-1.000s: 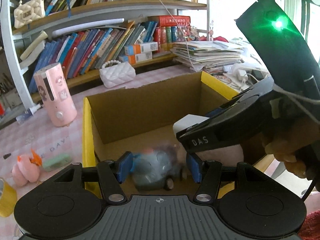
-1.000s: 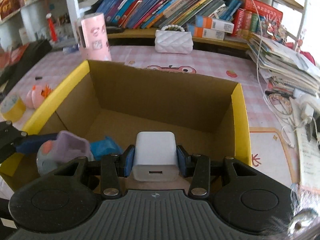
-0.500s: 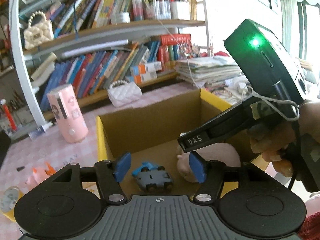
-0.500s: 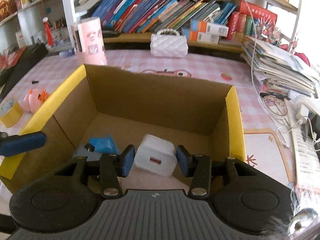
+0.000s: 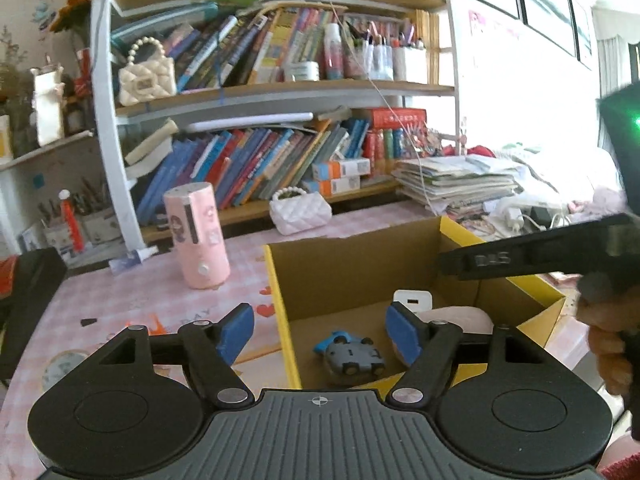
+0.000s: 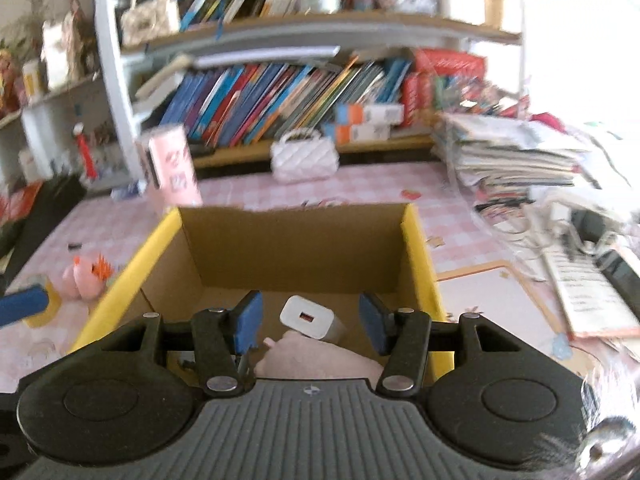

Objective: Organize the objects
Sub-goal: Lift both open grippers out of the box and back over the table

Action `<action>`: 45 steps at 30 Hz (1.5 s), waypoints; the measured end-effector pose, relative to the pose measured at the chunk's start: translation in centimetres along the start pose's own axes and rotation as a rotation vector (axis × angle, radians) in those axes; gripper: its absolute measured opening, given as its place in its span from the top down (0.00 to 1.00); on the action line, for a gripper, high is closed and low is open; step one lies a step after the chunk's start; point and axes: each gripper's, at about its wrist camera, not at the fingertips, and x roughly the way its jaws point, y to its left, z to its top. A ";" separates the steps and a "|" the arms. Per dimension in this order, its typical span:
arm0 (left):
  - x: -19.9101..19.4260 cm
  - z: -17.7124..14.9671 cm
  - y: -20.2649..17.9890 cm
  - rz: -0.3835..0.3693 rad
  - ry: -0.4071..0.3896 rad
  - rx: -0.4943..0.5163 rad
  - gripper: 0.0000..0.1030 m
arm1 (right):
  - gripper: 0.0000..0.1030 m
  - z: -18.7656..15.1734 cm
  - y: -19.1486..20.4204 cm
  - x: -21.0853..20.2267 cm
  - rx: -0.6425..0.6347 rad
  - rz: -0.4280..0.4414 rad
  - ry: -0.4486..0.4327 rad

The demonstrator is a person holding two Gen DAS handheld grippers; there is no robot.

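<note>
A cardboard box with yellow rims (image 5: 276, 280) (image 6: 416, 248) stands on the pink checked table. Inside lie a blue-grey toy car (image 5: 352, 354), a white charger (image 5: 412, 300) (image 6: 306, 316) and a pink soft toy (image 5: 460, 318) (image 6: 316, 358). My left gripper (image 5: 320, 330) is open and empty, raised over the box's near left corner. My right gripper (image 6: 310, 320) is open and empty above the box's near side, over the charger. The right gripper's body (image 5: 540, 256) shows in the left wrist view.
A pink cylinder (image 5: 198, 240) (image 6: 172, 168) and a white quilted purse (image 5: 300, 210) (image 6: 304, 156) stand behind the box, before a full bookshelf. A pink toy (image 6: 86, 276) and yellow tape roll (image 6: 42, 308) lie left of the box. Stacked papers (image 6: 516, 156) and cables sit right.
The left gripper let go of the toy car, the right gripper let go of the white charger; both objects now lie in the box. Both grippers opened and rose up and back.
</note>
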 end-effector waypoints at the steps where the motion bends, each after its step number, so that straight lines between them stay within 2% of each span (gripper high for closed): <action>1: -0.4 -0.1 0.2 0.001 -0.009 -0.004 0.26 | 0.50 -0.3 0.0 -0.9 0.019 -0.012 -0.018; 5: -1.6 -0.5 0.8 -0.005 -0.029 -0.022 0.22 | 0.48 -2.0 0.7 -3.7 0.039 -0.055 -0.052; 10: -2.9 -1.7 1.4 -0.035 0.002 -0.021 0.19 | 0.42 -3.5 1.7 -5.7 0.040 -0.116 -0.049; 17: -4.5 -4.5 3.0 -0.035 0.118 -0.003 0.13 | 0.31 -7.2 3.5 -7.2 0.081 -0.181 0.065; 19: -4.9 -5.4 3.5 -0.034 0.154 0.003 0.13 | 0.26 -8.4 4.4 -7.4 0.080 -0.176 0.113; 21: -5.4 -6.2 4.1 -0.031 0.180 0.003 0.12 | 0.25 -9.5 5.3 -7.8 0.077 -0.171 0.141; 31: -8.5 -9.4 6.6 0.006 0.269 0.011 0.07 | 0.19 -13.2 10.2 -9.5 0.050 -0.137 0.212; 45: -12.2 -10.9 10.6 0.095 0.278 -0.023 0.07 | 0.12 -14.4 15.8 -10.0 -0.008 -0.028 0.254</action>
